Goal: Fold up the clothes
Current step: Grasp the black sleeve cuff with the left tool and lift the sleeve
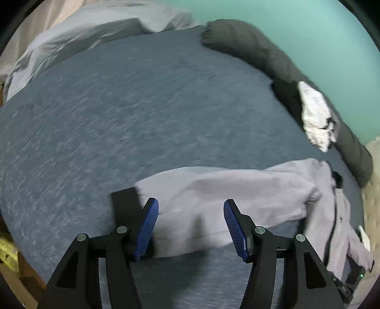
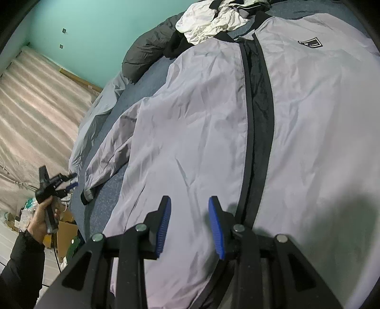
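Note:
A lilac-grey jacket (image 2: 201,118) with a black zip band lies spread flat, front up, on the blue bed cover (image 1: 118,114). My right gripper (image 2: 190,221) hovers over its lower front, just left of the zip, with the blue pads apart and no fabric pinched. The jacket's left sleeve (image 1: 213,197) stretches out sideways and ends in a black cuff (image 1: 123,202). My left gripper (image 1: 191,225) hangs open above that sleeve near the cuff, nothing between its pads. In the right wrist view a hand holds the left gripper (image 2: 68,181) beside the cuff (image 2: 86,195), at the bed's edge.
A dark rolled duvet (image 1: 261,52) runs along the teal wall, with a white garment (image 1: 315,116) on it. Crumpled white clothes (image 2: 213,19) lie at the jacket's collar. A pale grey sheet (image 1: 95,31) bunches at the bed's far end. Cardboard boxes (image 2: 66,230) stand on the floor.

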`<state>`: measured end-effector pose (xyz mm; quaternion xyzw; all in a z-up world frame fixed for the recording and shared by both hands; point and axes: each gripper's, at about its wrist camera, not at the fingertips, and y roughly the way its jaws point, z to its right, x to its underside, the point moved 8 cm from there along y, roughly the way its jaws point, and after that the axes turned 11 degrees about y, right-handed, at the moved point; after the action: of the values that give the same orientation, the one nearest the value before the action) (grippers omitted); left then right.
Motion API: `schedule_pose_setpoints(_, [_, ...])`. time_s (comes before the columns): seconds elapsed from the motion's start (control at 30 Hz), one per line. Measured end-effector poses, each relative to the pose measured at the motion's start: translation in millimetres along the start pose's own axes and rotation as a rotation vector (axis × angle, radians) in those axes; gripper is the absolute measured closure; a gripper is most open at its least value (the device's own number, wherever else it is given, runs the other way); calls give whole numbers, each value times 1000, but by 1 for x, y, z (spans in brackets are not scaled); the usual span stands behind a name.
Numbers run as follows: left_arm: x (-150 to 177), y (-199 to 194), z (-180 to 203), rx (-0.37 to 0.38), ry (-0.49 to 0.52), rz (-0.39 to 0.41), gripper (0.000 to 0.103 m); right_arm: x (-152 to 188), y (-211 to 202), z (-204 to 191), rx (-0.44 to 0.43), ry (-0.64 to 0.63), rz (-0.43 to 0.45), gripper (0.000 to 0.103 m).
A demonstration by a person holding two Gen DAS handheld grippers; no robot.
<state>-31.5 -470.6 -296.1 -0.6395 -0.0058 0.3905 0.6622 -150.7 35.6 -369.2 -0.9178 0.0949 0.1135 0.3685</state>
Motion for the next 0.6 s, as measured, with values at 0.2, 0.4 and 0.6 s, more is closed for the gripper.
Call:
schedule_pose_setpoints(0.2, [18, 16, -38, -55, -89, 7, 42, 2, 3, -1, 4, -5, -4, 70])
schedule_pose_setpoints(0.4, [29, 33, -48, 1, -133, 1, 49, 5, 8, 0, 12, -10, -13, 70])
schedule_pose_setpoints(0.6, [22, 29, -40, 19, -69, 34, 95, 5, 11, 2, 23, -12, -11, 70])
